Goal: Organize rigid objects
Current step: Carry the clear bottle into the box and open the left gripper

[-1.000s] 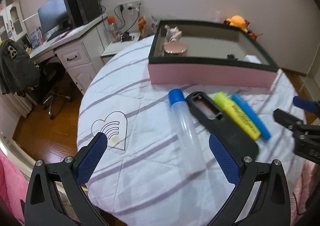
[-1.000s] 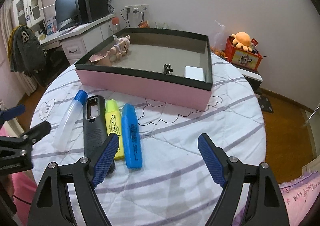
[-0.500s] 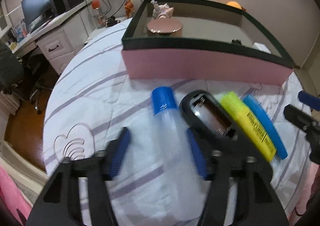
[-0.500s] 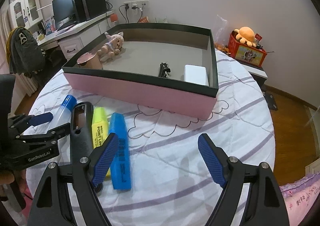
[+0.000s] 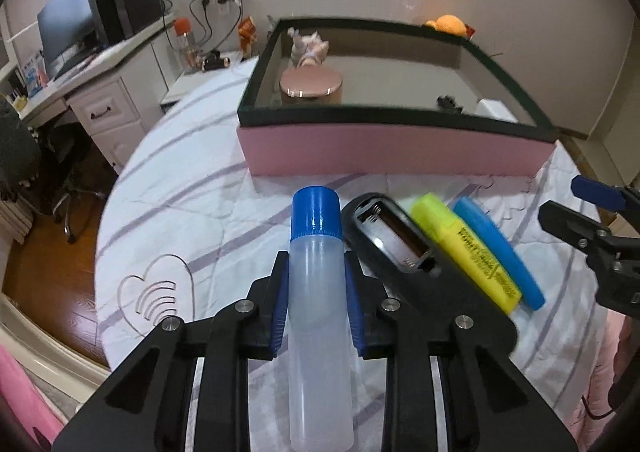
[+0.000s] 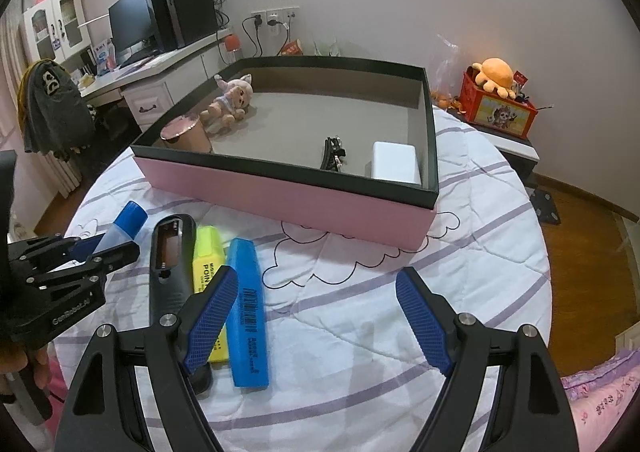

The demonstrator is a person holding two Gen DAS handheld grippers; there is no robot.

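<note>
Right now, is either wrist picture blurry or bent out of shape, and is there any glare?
Left wrist view: motion blur smears the pink box and the yellow highlighter, while the bottle in the left gripper stays sharp. Right wrist view: crisp, with the open right gripper clear. Both views show fisheye bending and dark corners; no strong glare.

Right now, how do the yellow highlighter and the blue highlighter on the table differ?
The yellow highlighter lies against the black remote; the blue highlighter lies on the yellow one's other side, toward the bare cloth. The yellow one carries dark lettering, the blue one a barcode-like print. Both lie flat, side by side, in front of the pink box, ungripped.
</note>
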